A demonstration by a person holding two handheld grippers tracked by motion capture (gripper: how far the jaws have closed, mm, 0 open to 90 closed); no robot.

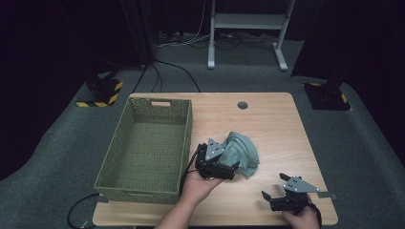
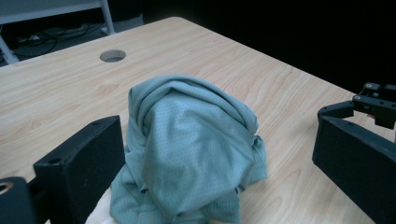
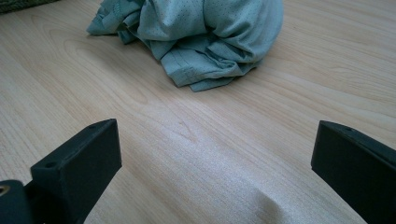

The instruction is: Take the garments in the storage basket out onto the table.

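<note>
Cloth (image 1: pixel 242 151): one pale green, finely perforated piece, bunched into a rounded heap. It lies on the table (image 1: pixel 267 119), right of centre, near the right wall of the basket (image 1: pixel 145 148) but apart from it.

Basket: green woven, rectangular, with a handle slot in its far wall. It stands on the left part of the table; its near left corner overhangs the table edge.

Table: light wood grain, with a round cable hole (image 1: pixel 242 105) near the far edge.

Left gripper (image 1: pixel 224 169): held in the left hand (image 1: pixel 198 183), at the near left side of the cloth. Jaws are spread wide. In the left gripper view the cloth (image 2: pixel 191 149) sits between the two jaws, touching or just beside the left jaw and apart from the right jaw. The jaws do not pinch it.

Right gripper (image 1: pixel 272 198): held in the right hand (image 1: pixel 303 219) near the table's front right corner, well apart from the cloth. Jaws are spread wide, with bare table (image 3: pixel 196 154) between them. In the right gripper view the cloth (image 3: pixel 205 32) lies farther off, ahead of the jaws.

Floor (image 1: pixel 57 143): grey carpet. Black-and-yellow striped bases (image 1: pixel 100 93) stand beyond the table at left and right, and a white frame (image 1: pixel 248 24) stands at the back.
</note>
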